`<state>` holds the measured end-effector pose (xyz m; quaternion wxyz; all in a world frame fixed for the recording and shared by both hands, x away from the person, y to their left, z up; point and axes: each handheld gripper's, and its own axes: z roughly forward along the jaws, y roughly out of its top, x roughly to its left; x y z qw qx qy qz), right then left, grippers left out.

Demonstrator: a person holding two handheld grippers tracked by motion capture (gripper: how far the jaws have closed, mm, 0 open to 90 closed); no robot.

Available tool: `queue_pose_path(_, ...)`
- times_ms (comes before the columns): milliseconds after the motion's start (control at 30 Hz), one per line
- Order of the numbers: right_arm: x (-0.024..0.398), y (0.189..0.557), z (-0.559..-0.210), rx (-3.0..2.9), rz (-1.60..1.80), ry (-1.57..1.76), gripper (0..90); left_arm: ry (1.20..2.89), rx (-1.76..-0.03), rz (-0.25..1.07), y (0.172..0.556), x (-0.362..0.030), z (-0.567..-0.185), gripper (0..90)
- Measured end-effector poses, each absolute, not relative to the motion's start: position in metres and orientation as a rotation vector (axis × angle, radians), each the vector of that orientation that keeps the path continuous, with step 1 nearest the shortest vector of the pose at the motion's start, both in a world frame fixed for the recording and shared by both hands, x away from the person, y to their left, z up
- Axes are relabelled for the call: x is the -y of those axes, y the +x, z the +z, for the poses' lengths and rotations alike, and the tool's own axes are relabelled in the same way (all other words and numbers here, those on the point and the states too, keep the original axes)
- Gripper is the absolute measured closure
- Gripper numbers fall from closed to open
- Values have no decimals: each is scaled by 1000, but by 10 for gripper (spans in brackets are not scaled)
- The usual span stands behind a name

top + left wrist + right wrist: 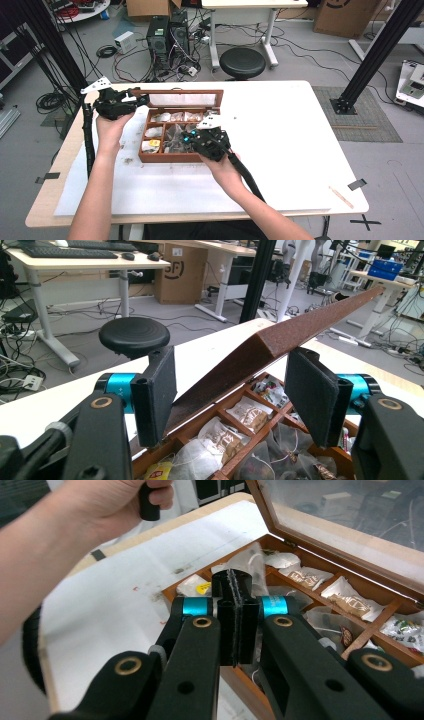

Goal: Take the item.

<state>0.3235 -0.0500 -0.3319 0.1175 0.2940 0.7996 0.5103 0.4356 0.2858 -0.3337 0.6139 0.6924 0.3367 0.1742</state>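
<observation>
Two grippers share the work: left gripper (131,99) jaws straddle the lid (280,340), propping it, while right gripper (235,587) jaws pinch a teabag (252,560) over the box (170,157).

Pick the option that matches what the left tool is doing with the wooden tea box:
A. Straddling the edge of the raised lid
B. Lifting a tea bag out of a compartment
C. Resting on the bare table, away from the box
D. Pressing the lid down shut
A: in the left gripper view the lid edge runs between the left tool pads, raised above the tea bags.
</observation>
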Motion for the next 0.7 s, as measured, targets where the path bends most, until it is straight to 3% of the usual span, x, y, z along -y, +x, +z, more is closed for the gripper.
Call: queue_pose_path(700, 134, 313, -302, -2317, 1537, 821, 900, 1593, -778, 401, 436, -286, -334, 379)
